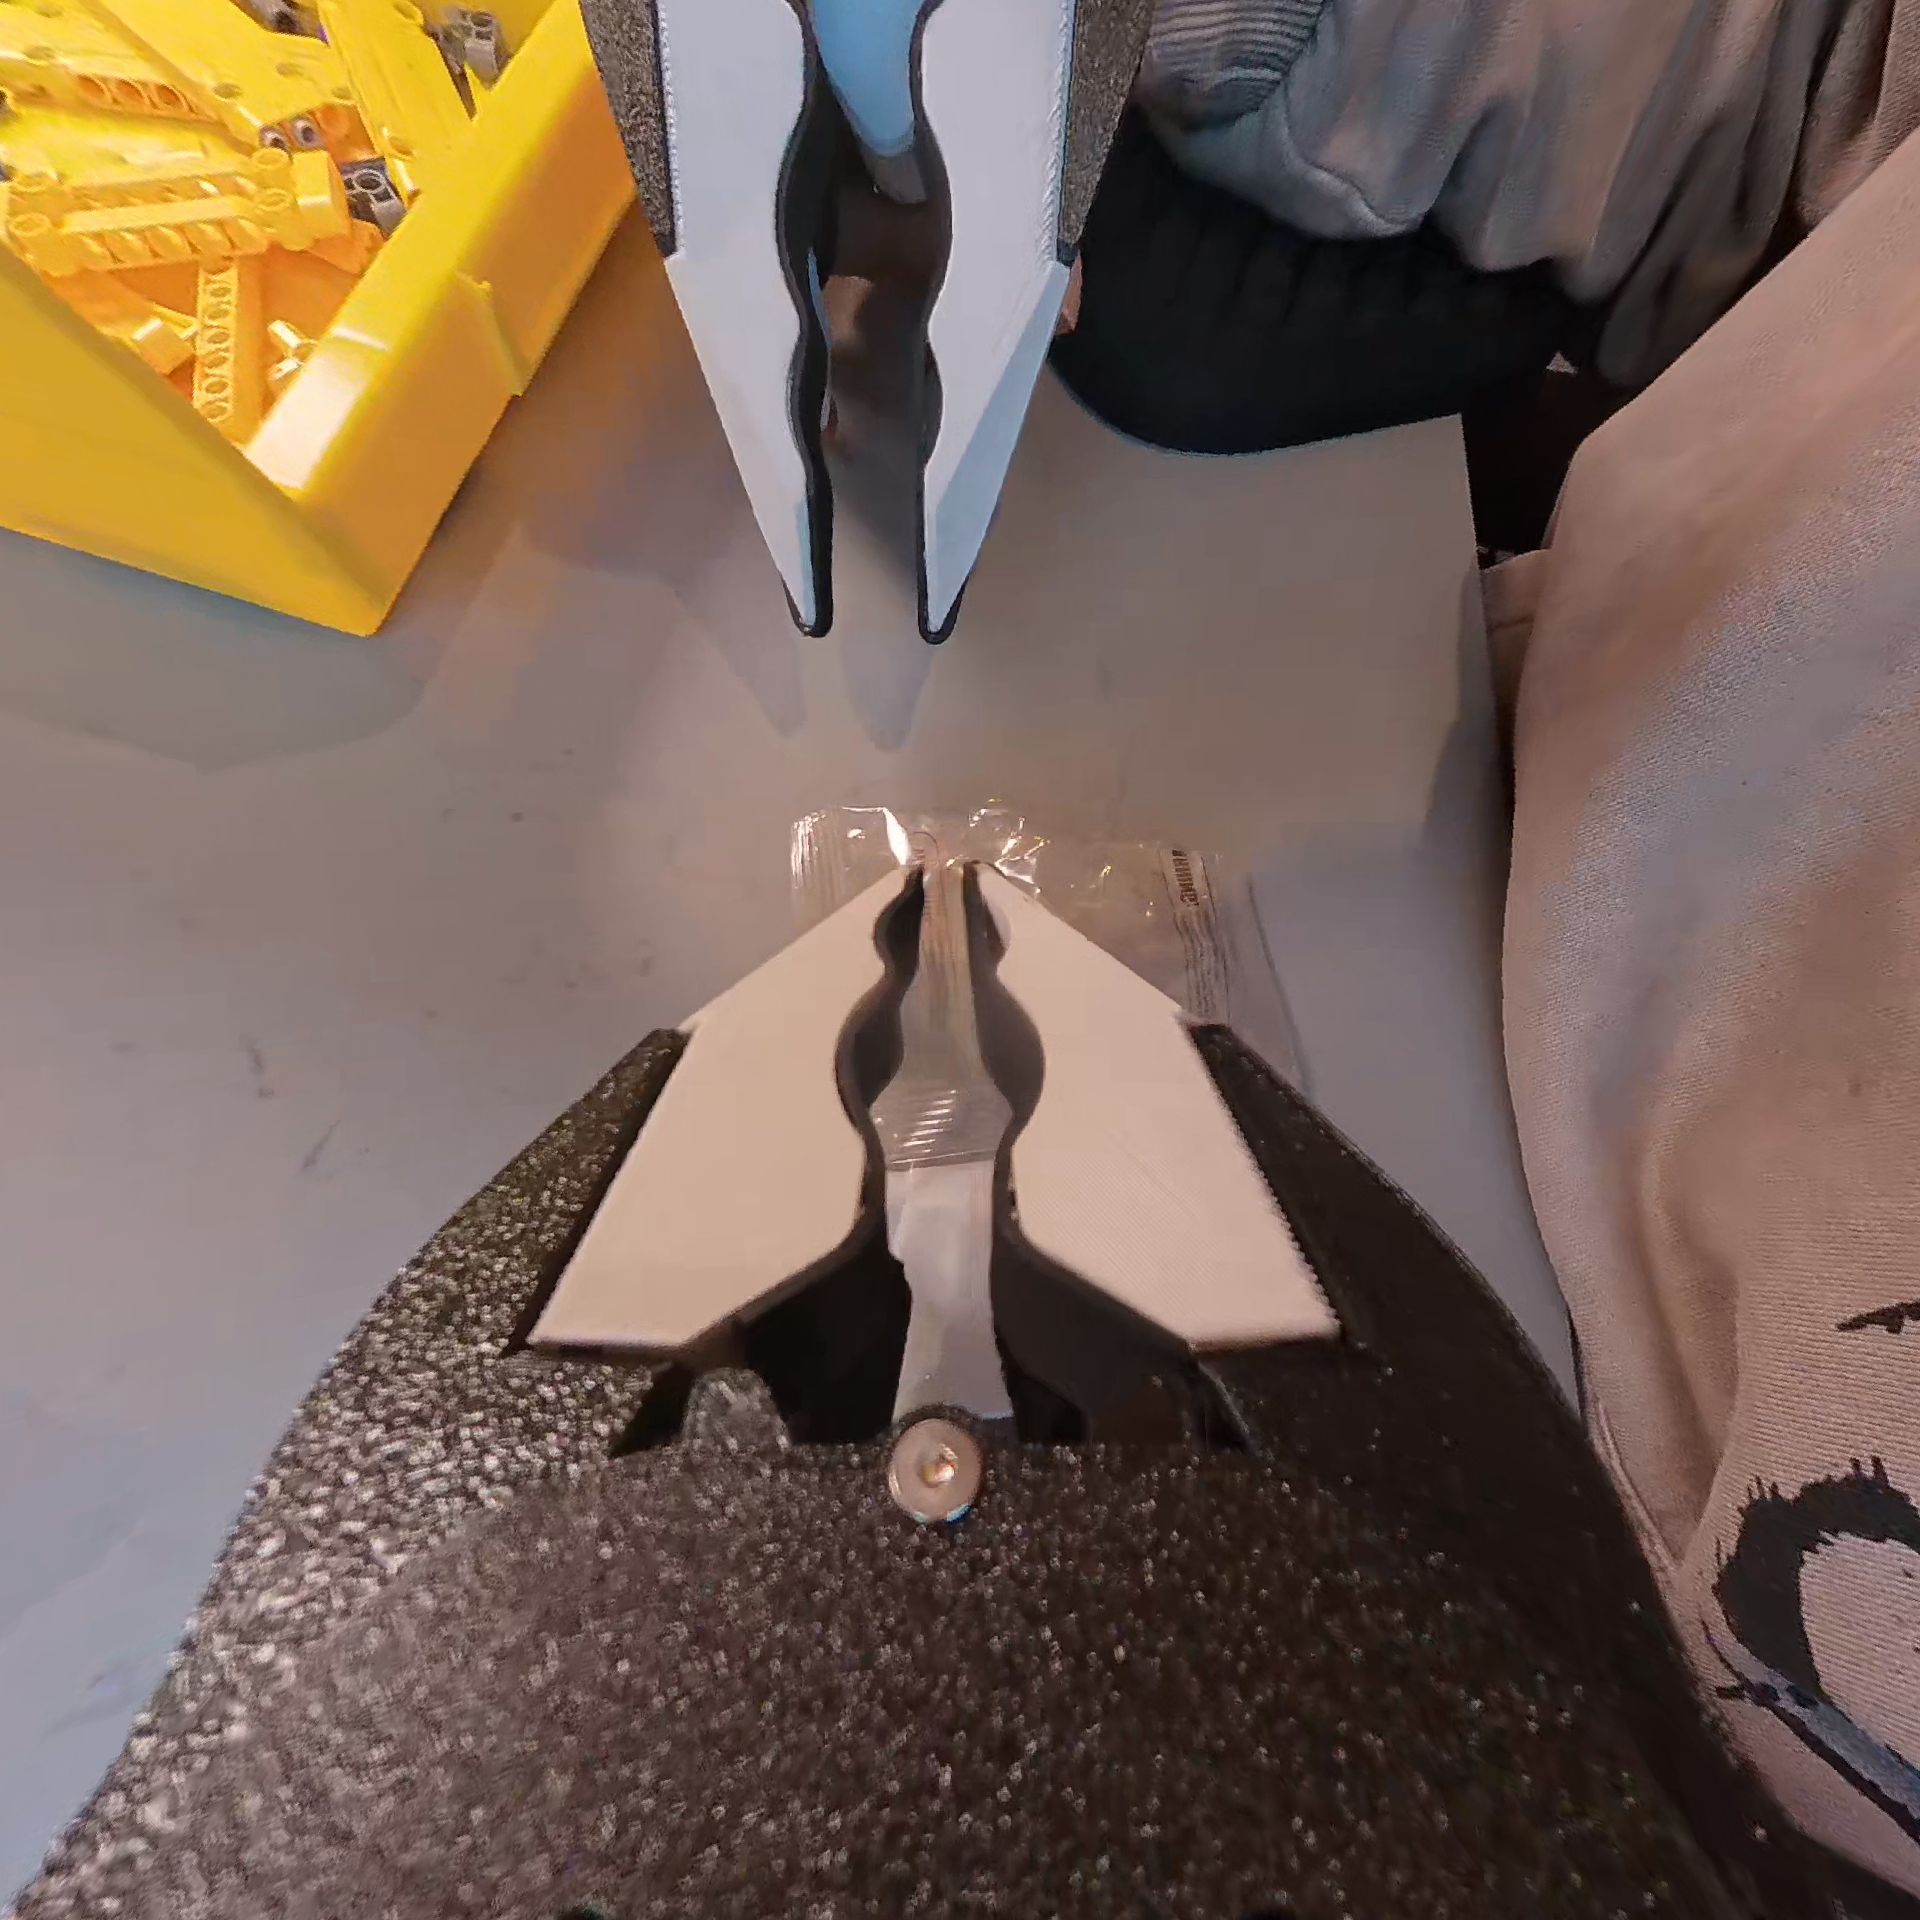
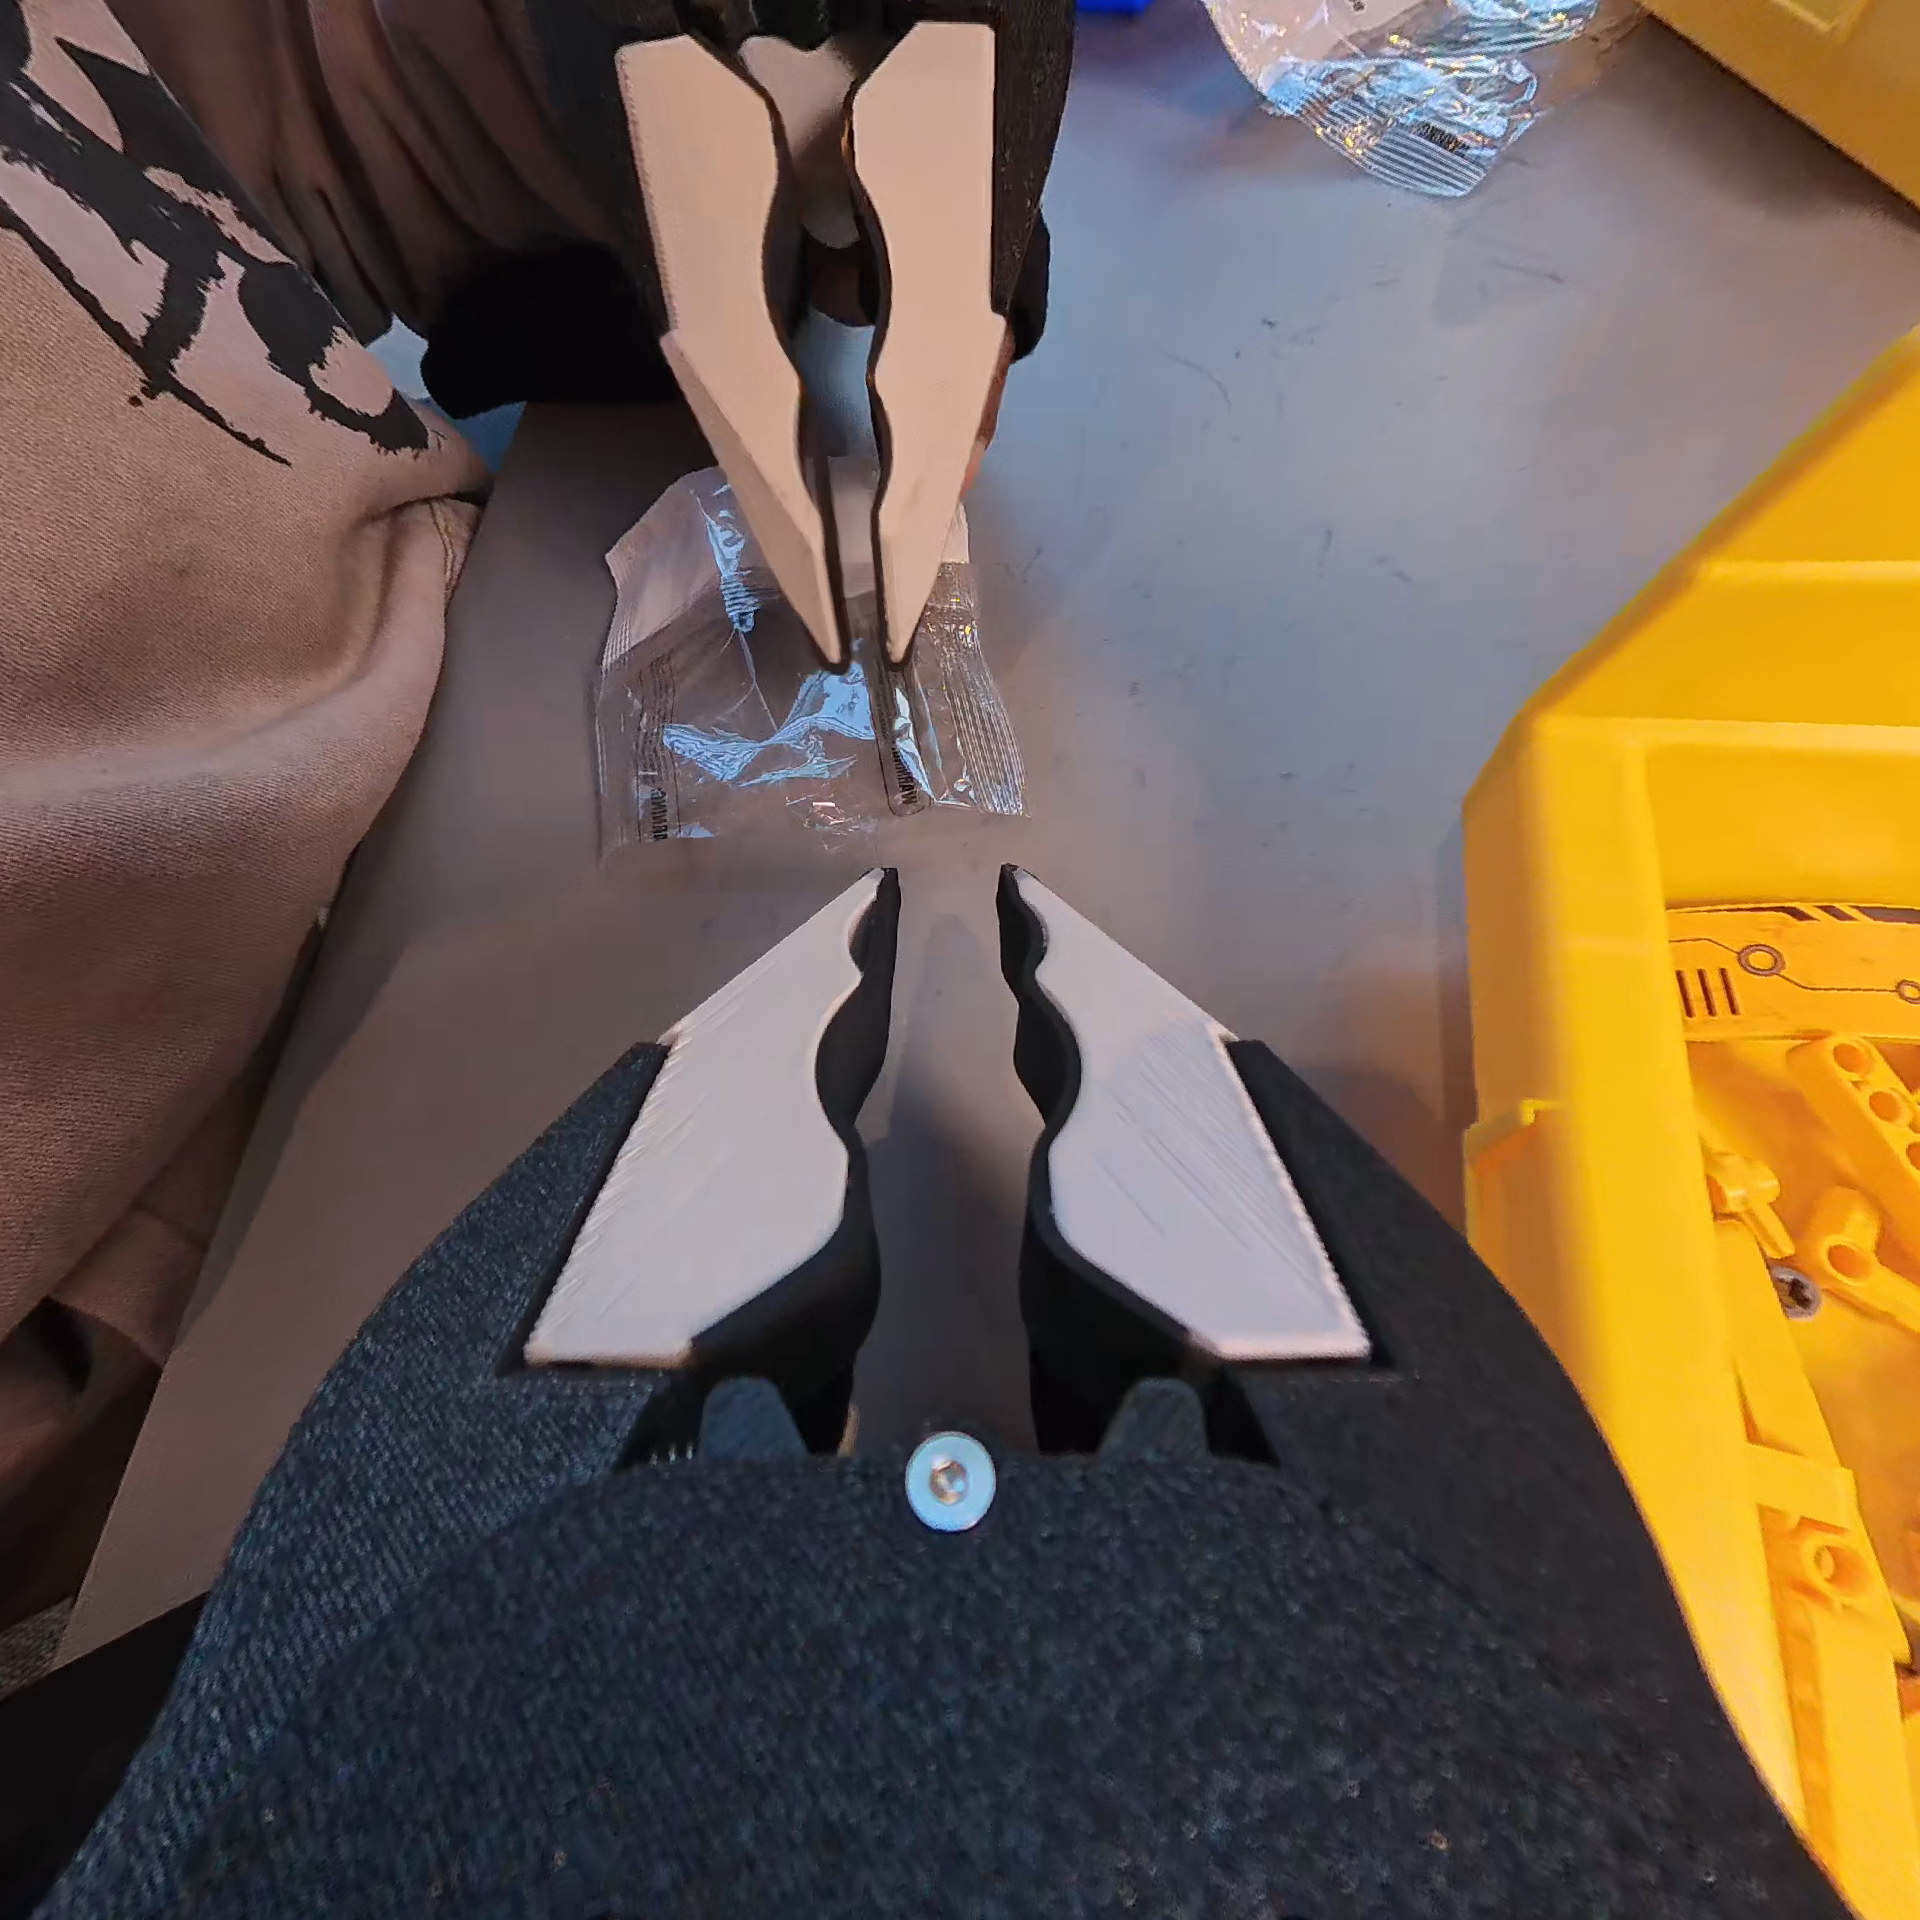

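A clear plastic bag (image 1: 1112, 899) with printed strips lies flat on the grey table (image 1: 416, 935), close to the table's edge. My left gripper (image 1: 942, 871) is shut on a fold of the bag's film at its tips. The right wrist view shows the same: the left gripper (image 2: 864, 657) stands tips-down on the bag (image 2: 748, 748). My right gripper (image 2: 943, 873) is open and empty, just short of the bag's near edge. It also shows in the left wrist view (image 1: 875, 629), facing my left gripper.
A yellow bin (image 1: 343, 468) with several yellow building parts (image 1: 156, 208) stands beside the grippers; it also shows in the right wrist view (image 2: 1558, 935). Another crumpled clear bag (image 2: 1403, 94) lies farther off. A person's beige sweatshirt (image 1: 1714, 935) is at the table's edge. Some 6 cm of space lies between my two pairs of fingers.
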A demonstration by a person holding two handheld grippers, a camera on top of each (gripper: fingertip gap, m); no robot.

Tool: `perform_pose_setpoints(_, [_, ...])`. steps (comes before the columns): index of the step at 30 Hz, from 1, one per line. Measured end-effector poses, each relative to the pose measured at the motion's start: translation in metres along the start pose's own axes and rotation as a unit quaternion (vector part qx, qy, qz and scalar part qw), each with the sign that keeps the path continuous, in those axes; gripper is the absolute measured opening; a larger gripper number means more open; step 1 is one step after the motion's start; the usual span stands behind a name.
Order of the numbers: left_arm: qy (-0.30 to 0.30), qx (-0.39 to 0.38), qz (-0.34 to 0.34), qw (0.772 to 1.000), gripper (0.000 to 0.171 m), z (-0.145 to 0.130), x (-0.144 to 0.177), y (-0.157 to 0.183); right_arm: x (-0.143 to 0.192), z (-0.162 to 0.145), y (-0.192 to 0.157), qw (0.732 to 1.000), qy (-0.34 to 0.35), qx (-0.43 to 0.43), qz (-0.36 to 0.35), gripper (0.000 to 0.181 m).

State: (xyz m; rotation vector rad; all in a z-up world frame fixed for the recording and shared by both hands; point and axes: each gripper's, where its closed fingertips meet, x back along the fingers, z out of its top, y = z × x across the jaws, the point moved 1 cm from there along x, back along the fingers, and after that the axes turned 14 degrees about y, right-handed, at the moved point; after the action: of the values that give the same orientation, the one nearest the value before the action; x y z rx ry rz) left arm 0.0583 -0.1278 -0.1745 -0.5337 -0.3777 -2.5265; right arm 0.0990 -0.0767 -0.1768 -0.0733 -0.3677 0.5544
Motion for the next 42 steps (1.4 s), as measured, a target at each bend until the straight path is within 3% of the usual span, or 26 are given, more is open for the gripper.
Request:
perform_pose_setpoints(6, [-0.01,-0.009,-0.017,1.0,0.049,0.0,-0.003,0.011,-0.004,-0.004,-0.008,1.0,-0.014,0.007,0.017,0.019])
perform_pose_setpoints(9, [-0.052,-0.018,0.0,0.998,0.079,-0.009,-0.001,0.012,-0.009,-0.006,-0.015,0.999,-0.028,0.027,0.027,0.027])
perform_pose_setpoints(14, [-0.133,-0.032,0.026,0.99,0.102,-0.032,0.001,0.013,-0.015,-0.01,-0.021,0.998,-0.041,0.031,0.037,0.031])
perform_pose_setpoints(16, [-0.147,-0.038,0.027,0.988,0.091,-0.037,0.002,0.014,-0.015,-0.01,-0.02,0.998,-0.04,0.03,0.036,0.031])
perform_pose_setpoints(20, [-0.1,-0.026,0.01,0.995,0.04,-0.022,0.004,0.015,-0.013,-0.008,-0.02,0.998,-0.035,0.035,0.032,0.031])
perform_pose_setpoints(21, [-0.088,-0.029,0.014,0.996,0.036,-0.018,0.006,0.011,-0.013,-0.006,-0.02,0.998,-0.032,0.036,0.031,0.031])
perform_pose_setpoints(25, [0.008,-0.018,0.004,1.0,0.025,0.006,0.009,0.002,-0.008,0.014,-0.02,0.999,0.026,0.032,0.03,0.031])
perform_pose_setpoints(29, [0.131,0.001,-0.012,0.991,0.023,0.038,0.019,-0.003,0.007,0.06,-0.019,0.986,0.161,-0.01,0.035,0.029])
perform_pose_setpoints(32, [0.181,0.004,-0.001,0.983,0.019,0.049,0.026,-0.01,0.019,0.082,-0.013,0.97,0.235,-0.055,0.031,0.024])
perform_pose_setpoints(42, [0.265,0.005,0.037,0.964,0.02,0.066,0.037,-0.022,0.01,0.076,0.003,0.949,0.249,-0.191,0.027,0.021])
